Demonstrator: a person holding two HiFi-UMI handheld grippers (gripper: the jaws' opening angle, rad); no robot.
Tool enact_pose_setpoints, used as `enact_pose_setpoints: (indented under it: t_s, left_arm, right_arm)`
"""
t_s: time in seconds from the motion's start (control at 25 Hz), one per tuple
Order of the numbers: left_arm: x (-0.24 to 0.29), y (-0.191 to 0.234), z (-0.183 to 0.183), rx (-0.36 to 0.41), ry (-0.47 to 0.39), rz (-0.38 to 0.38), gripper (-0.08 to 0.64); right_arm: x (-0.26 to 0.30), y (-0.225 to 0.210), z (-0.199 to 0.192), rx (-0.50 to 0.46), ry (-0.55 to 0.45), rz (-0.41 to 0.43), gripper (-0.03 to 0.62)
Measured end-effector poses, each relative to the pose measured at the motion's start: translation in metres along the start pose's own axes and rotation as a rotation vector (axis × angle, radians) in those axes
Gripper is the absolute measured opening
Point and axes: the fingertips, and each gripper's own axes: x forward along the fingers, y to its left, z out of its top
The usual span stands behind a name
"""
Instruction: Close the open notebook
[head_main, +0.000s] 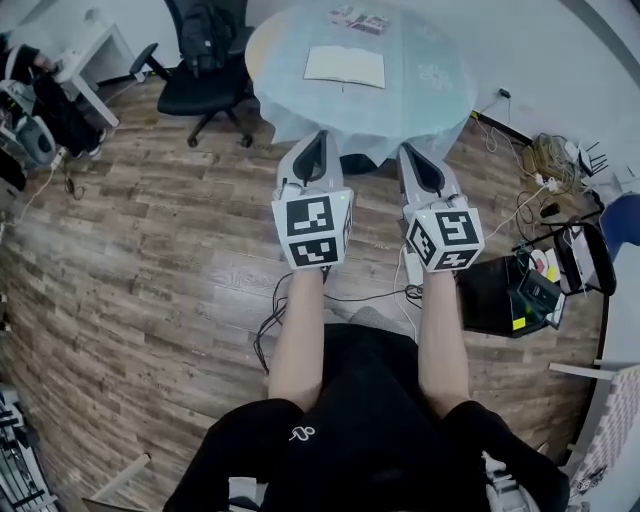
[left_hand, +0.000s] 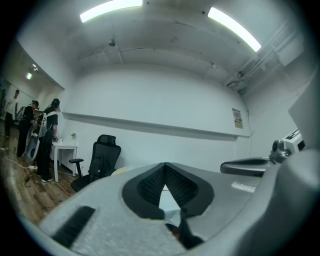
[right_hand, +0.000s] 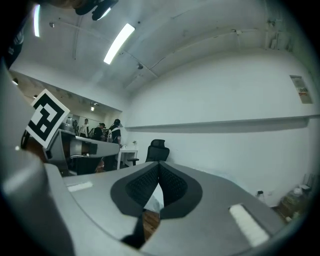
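Observation:
The open notebook lies flat, white pages up, on a round table covered with a pale blue cloth, at the top of the head view. Both grippers are held level over the wooden floor, short of the table's near edge. My left gripper is shut with nothing in it; in its own view the black pads meet at the tip. My right gripper beside it is also shut and empty, with its pads touching. Neither gripper touches the notebook.
A black office chair stands left of the table. A small patterned item lies at the table's far edge. Cables trail on the floor, and a black box sits at right. People stand by a white desk far left.

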Motion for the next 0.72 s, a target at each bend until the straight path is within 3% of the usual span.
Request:
enact_pose_setpoints:
  t_s: [0.24,0.72]
  left_arm:
    - [0.017,-0.008,-0.004,0.008,0.005,-0.038,0.003]
    - [0.088,-0.006,-0.017,0.066,0.022,-0.051,0.003]
  right_arm:
    - [-0.001,-0.032,-0.005,0.047,-0.003,-0.071,0.012]
    - [0.051,-0.087,-0.027,0.112,-0.028,-0.082,0.012]
